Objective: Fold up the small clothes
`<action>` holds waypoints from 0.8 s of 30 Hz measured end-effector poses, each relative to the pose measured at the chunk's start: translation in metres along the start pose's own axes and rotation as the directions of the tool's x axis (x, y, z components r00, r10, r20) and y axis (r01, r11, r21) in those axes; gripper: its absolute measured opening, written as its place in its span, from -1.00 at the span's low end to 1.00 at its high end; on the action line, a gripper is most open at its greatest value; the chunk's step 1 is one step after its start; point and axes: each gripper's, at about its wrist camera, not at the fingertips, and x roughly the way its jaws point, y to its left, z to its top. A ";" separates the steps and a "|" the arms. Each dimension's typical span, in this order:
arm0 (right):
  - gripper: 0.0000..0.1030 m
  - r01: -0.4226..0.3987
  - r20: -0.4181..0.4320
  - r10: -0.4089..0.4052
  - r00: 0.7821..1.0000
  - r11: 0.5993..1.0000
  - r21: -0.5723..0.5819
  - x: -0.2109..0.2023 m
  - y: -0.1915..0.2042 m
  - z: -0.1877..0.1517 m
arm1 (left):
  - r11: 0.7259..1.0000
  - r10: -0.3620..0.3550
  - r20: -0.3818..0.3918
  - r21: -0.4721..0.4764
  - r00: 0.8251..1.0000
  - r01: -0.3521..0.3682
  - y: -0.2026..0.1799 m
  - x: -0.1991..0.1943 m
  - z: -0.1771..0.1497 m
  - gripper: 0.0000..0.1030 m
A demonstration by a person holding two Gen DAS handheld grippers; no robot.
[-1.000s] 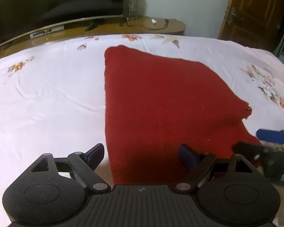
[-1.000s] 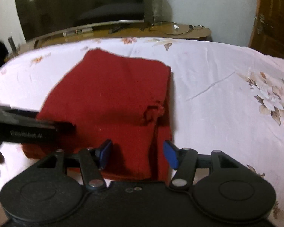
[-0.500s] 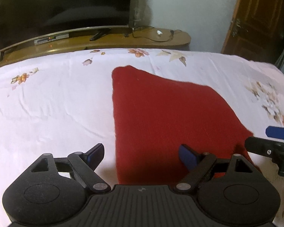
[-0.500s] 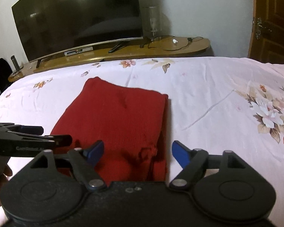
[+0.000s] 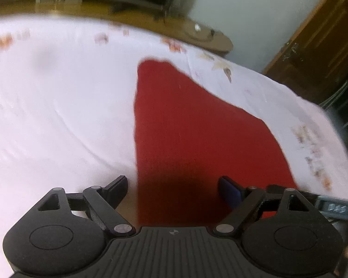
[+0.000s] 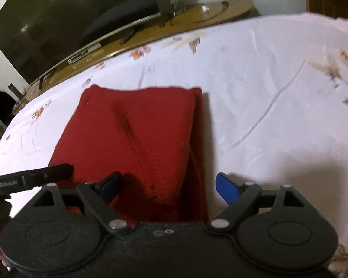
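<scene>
The red cloth (image 6: 136,139) lies flat on the bed (image 6: 255,81), on a white sheet with flower prints, already doubled over: along its right side a lower layer peeks out from under the top one. A shallow crease runs down the middle of the top layer.

The right gripper (image 6: 168,186) sits over the near right corner of the cloth. Its jaws have just been opening and now stand wide, with the cloth's right edge lying between them but neither pad pressing on it, so it holds nothing. The left gripper (image 5: 174,191) is also wide open and empty, straddling the near left edge of the cloth (image 5: 197,134); its left finger is over the bare sheet, its right one over the fabric. Each gripper's tip shows at the edge of the other's view, so the two are close together at the near end.

The step in hand looks like taking the near edge for the next fold. To do it well, both grippers should come down on the two near corners at the same level and bite all the layers together (on the right side especially, where the lower layer sticks out and could be left behind). The left view is blurred, so I can't be sure how squarely that corner sits between the pads. Smoothing the middle crease first would give a flatter fold, and the sheet should stay out of the bite.
</scene>
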 end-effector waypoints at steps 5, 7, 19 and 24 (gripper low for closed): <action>0.60 -0.088 -0.030 0.091 0.995 0.993 0.082 0.013 -0.013 0.001 | 0.996 -0.087 -0.028 -0.039 0.996 0.086 0.008 0.015 -0.001 0.66; 0.50 -0.108 -0.026 0.111 0.993 0.990 0.094 0.016 -0.014 0.003 | 0.995 -0.094 -0.030 -0.046 0.995 0.092 0.007 0.018 -0.001 0.65; -0.32 -0.192 0.065 0.191 0.979 0.981 0.015 -0.007 0.020 0.007 | 0.995 -0.043 0.047 -0.088 0.998 0.047 -0.003 -0.005 -0.001 -0.09; -0.32 -0.273 0.117 0.281 0.953 0.959 -0.078 -0.037 0.059 0.011 | 0.995 -0.030 0.123 -0.093 0.992 0.041 0.007 -0.051 -0.003 -0.09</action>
